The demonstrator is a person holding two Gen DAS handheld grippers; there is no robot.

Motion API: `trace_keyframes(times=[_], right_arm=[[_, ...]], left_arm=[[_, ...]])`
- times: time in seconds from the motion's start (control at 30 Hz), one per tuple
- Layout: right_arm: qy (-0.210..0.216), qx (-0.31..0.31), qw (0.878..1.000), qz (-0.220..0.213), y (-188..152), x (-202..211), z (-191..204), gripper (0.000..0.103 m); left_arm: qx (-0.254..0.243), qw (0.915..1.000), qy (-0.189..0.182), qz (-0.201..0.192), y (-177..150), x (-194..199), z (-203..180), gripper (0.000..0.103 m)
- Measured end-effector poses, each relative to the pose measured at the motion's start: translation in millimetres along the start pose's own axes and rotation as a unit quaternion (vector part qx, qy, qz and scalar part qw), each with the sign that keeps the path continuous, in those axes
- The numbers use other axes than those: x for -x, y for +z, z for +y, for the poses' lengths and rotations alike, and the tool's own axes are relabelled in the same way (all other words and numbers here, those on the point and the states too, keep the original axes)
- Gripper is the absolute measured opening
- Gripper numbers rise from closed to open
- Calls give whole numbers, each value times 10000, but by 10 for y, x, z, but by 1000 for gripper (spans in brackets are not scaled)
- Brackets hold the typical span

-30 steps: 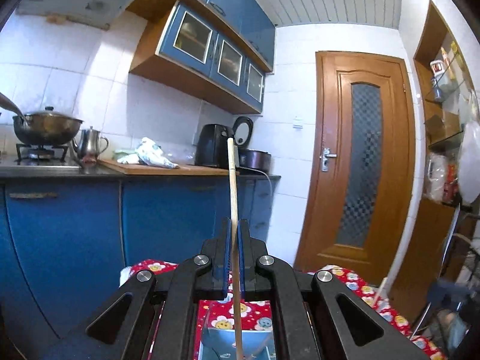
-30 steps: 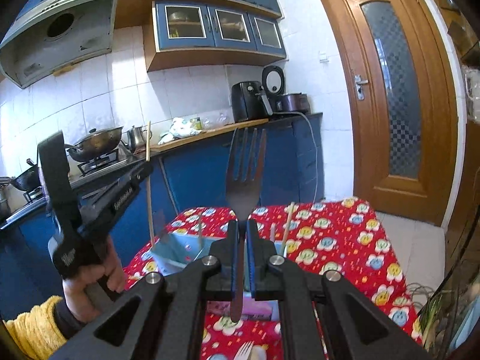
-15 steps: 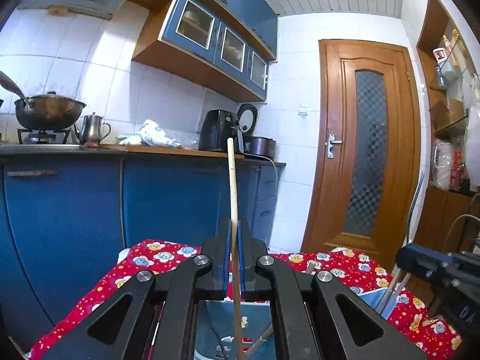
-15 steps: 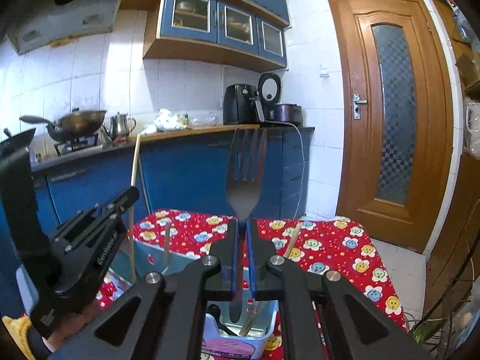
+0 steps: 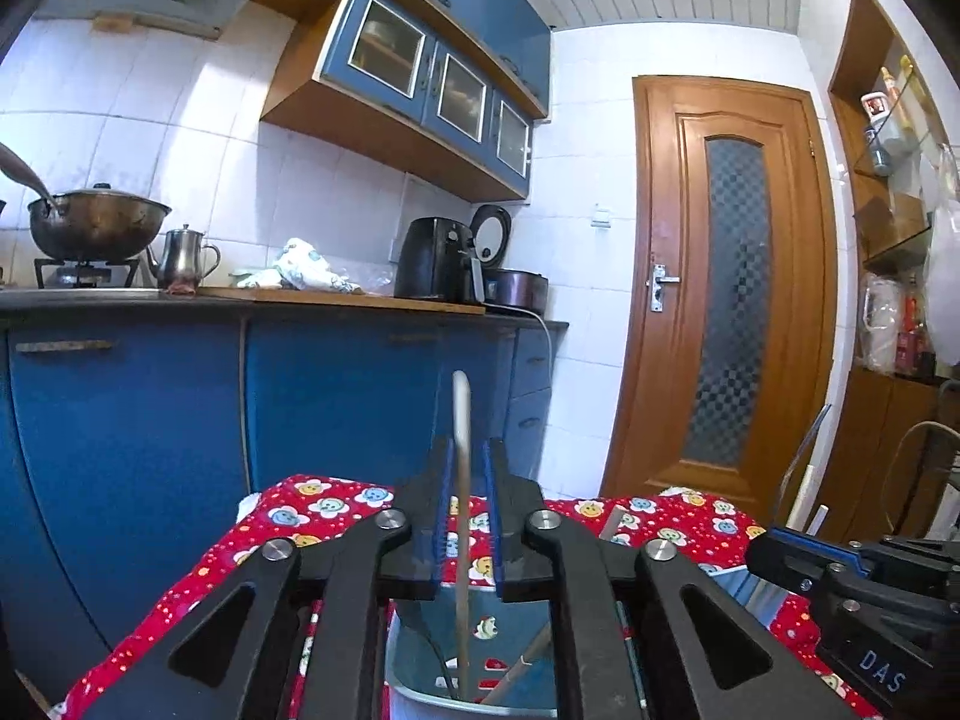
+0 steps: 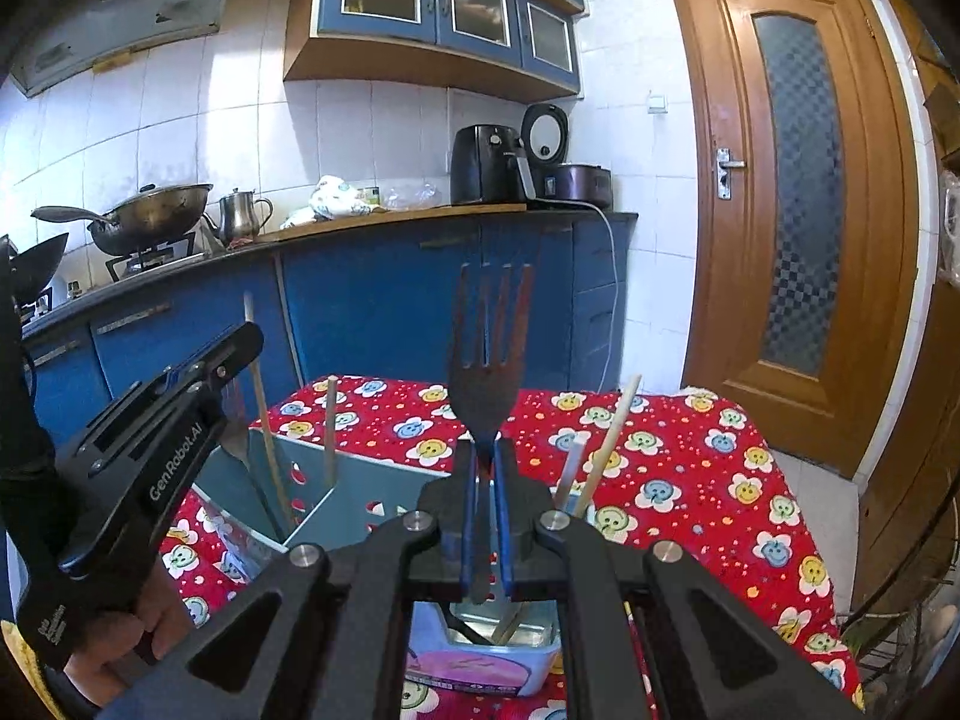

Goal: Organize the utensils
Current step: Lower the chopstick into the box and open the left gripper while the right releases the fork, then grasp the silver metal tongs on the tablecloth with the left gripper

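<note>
The left gripper points level across the room, its jaws parted, and a chopstick stands upright in the gap between them, touching neither blue pad as far as the left wrist view shows. The stick's lower end sits in the blue-grey utensil holder directly below the gripper, beside another wooden stick leaning there.

The right gripper is also held level, its jaws clenched on the neck of a dark fork. The fork stands upright, tines up, above the fingertips. Its handle runs down behind the pads toward a compartment of the holder below, where other handles lie.

Left of the right gripper, the person's left hand grips the other tool from below, tilting it forward over the holder. More chopsticks stick up just right of the fork. The holder rests on a worktop covered by a red flowered cloth.
</note>
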State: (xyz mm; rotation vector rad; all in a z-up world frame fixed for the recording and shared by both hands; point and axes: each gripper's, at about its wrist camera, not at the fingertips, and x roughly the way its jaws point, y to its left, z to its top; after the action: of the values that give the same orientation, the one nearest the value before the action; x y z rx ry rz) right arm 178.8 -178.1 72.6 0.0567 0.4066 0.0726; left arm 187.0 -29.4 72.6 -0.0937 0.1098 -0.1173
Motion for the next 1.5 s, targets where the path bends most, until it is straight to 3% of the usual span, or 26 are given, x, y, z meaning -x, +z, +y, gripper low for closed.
trace_keyframes(times=[0.2,0.67,1.17,1.5], right_arm=[[57,-133,9999,-88,21,74,-28,21],[115,-335,9990,-265,45,425,-40,23],[110,-475,9987,-153,-128,857,-26,25],[129,-649,9978,-55,-337,1076,-87,27]], left_arm=[[39,9999,-113,90,46,46,-29,14],[19,9978,-429,512,207,389,-54,14],[-48,9919,-625,1101,189,829,-59,14],[46,9812,-753,1775,-1,908,14,14]])
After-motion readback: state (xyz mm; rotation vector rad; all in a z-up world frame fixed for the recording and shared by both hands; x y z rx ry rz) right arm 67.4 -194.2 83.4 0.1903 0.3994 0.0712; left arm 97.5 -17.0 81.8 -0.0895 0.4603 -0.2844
